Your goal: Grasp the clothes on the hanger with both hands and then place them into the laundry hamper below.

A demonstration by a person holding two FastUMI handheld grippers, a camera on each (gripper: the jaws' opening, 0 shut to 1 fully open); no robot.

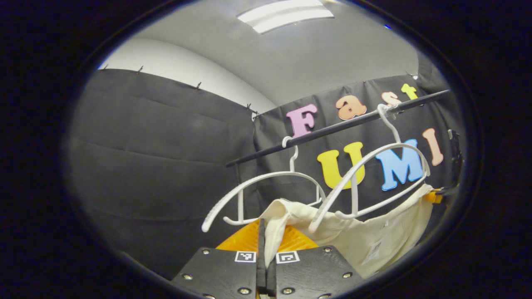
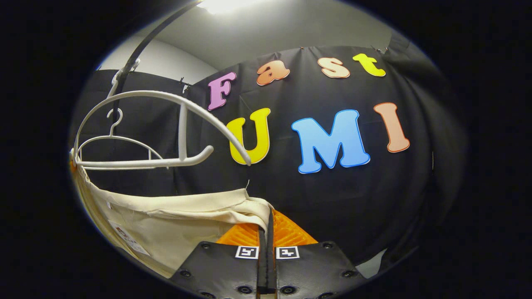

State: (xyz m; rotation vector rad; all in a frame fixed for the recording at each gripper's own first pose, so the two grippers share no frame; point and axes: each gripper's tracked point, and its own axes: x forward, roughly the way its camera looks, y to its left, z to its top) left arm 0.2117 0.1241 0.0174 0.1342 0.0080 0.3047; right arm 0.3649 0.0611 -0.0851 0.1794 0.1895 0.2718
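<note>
Black booth cloth behind rail (image 1: 332,128). We have cream garment (image 1: 374,232) pinched at both ends, left gripper (image 1: 262,245) and right gripper (image 2: 269,238) clamped tight. Garment looks clear of hanger (image 1: 374,182); suggest lowering both together, level, toward hamper.

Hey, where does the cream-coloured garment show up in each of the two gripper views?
Left gripper view: the cream garment spreads across the lower right, one edge pinched in the left gripper at bottom centre.
Right gripper view: it hangs at lower left, its edge pinched in the right gripper.
Shared landmark: the nearer white hanger just above the garment.
</note>
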